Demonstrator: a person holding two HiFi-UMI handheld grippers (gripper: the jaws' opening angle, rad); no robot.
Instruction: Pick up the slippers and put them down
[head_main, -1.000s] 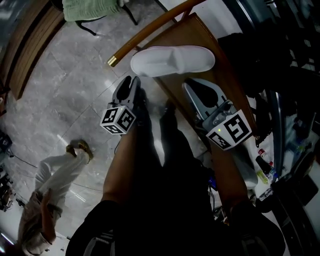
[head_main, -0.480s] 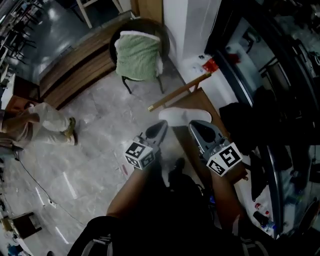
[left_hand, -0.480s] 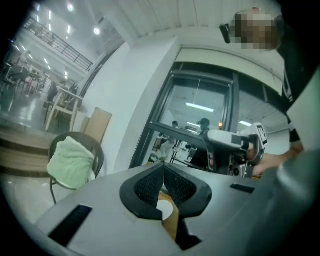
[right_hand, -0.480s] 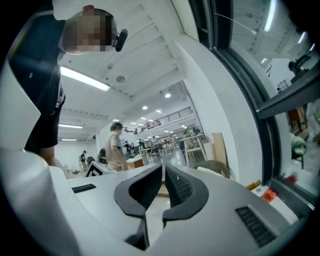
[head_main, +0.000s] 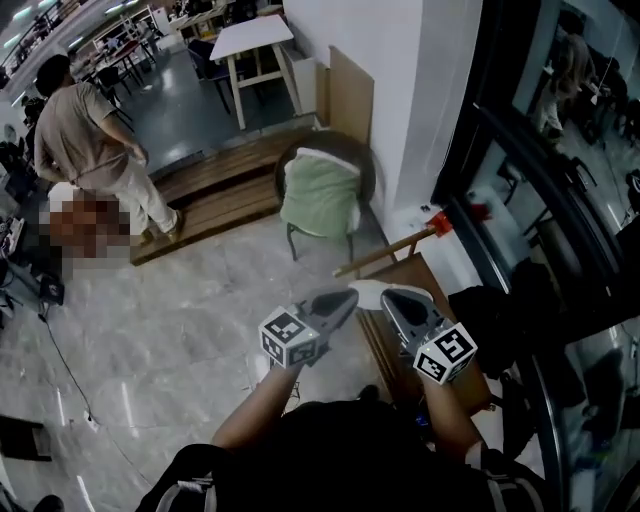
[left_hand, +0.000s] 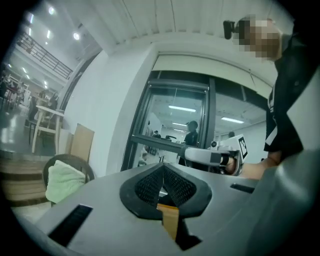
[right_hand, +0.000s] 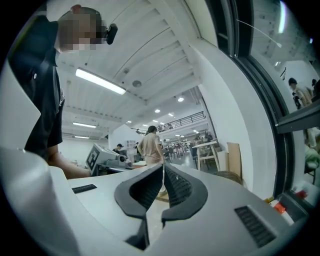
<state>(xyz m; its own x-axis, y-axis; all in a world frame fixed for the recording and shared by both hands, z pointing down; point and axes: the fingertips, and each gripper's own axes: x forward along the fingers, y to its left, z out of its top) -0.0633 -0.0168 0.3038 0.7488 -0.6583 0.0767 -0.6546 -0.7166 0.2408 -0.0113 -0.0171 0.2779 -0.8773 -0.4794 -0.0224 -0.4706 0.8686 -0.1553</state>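
A low wooden table (head_main: 418, 272) stood on the grey marble floor (head_main: 170, 330). At the table's far end lay what looked like a white slipper (head_main: 368, 293), partly hidden. Beyond the table, a chair (head_main: 322, 195) with a green cushion (head_main: 318, 192) stood on the floor.

Showing no readable words, brands or numbers anywhere. Carrying only black-and-white square coded patterns, not letters, on the cube (head_main: 290, 338) of the left gripper (head_main: 347, 296) and the cube (head_main: 445, 353) of the right gripper (head_main: 390, 293).
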